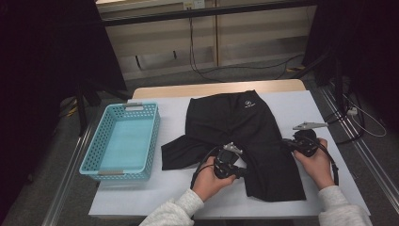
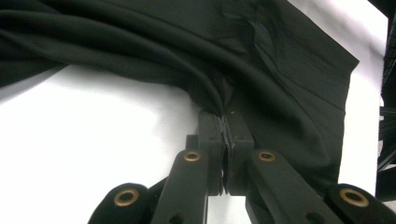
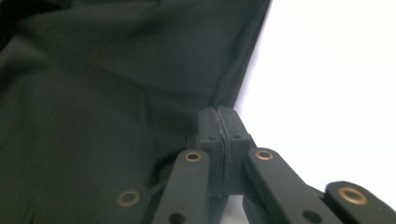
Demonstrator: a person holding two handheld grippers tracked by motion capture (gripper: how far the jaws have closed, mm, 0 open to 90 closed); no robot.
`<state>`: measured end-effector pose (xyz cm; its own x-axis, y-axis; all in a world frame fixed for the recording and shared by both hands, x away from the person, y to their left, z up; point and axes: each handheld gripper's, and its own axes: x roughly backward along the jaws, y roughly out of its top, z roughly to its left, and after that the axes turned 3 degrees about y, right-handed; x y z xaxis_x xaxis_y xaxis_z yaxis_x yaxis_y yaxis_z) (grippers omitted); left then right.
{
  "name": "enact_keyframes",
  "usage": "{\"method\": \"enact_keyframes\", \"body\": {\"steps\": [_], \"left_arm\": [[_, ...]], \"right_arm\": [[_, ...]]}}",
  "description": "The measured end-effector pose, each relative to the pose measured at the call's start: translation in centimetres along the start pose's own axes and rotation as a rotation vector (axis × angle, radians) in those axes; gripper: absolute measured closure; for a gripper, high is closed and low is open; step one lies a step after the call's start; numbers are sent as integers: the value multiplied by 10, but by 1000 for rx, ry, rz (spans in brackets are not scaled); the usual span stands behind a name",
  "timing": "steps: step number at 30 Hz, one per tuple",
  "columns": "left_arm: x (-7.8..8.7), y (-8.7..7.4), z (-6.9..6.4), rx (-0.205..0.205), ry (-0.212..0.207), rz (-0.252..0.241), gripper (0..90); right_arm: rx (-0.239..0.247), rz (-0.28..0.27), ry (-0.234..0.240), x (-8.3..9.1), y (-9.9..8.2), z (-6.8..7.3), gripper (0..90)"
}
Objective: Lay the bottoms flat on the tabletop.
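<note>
A pair of black shorts (image 1: 244, 136) lies spread on the white-covered table (image 1: 301, 106), to the right of a turquoise basket (image 1: 123, 141). The left gripper (image 1: 237, 172) sits at the shorts' near left edge, at the crotch between the two legs, its jaws pressed together on a gathered fold of the fabric, which bunches into pleats at the tips in the left gripper view (image 2: 225, 122). The right gripper (image 1: 289, 143) rests at the shorts' right edge; its jaws are shut, meeting just at the hem (image 3: 218, 116), and it cannot be told for certain whether cloth is caught between them.

The main risk is that right-hand grip. If the jaws closed beside the hem rather than on it, a lift or fold would leave that side behind and the shorts would twist from the left pinch alone. The thin, slippery-looking fabric could also slide out of the left jaws under a pull.

A small white logo (image 1: 248, 104) sits near the shorts' far edge; it is too small to read.
</note>
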<state>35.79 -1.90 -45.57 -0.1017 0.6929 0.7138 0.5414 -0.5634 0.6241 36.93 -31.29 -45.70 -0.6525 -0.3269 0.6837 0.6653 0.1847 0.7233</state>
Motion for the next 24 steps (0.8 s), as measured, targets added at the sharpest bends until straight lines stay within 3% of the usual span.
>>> {"method": "enact_keyframes", "body": {"steps": [3, 5, 7, 11, 13, 16, 19, 24], "left_arm": [[-1, 0, 2, 16, 0, -1, 884], [-1, 0, 2, 18, 0, 1, 886], [-1, 0, 4, 23, -10, -8, 887], [-2, 0, 4, 39, -2, -20, 886], [-1, 0, 5, 29, -2, -23, 885], [0, 0, 5, 28, 17, -20, 883], [-1, -1, 5, 32, 14, -22, 882], [-1, 0, 4, 30, 18, -22, 881]], "right_arm": [[-45, -71, -8, 5, 3, -6, 900], [-45, -96, -41, 6, 2, -10, 900], [-53, -94, -52, 4, 2, -13, 900], [-20, -69, -72, -2, -1, -13, 892], [10, -61, -94, -3, -2, -11, 840], [9, -79, -110, 0, 0, -7, 708], [-29, -79, -79, 8, -1, -1, 602], [-23, -95, -41, 32, -9, 7, 591]]}}
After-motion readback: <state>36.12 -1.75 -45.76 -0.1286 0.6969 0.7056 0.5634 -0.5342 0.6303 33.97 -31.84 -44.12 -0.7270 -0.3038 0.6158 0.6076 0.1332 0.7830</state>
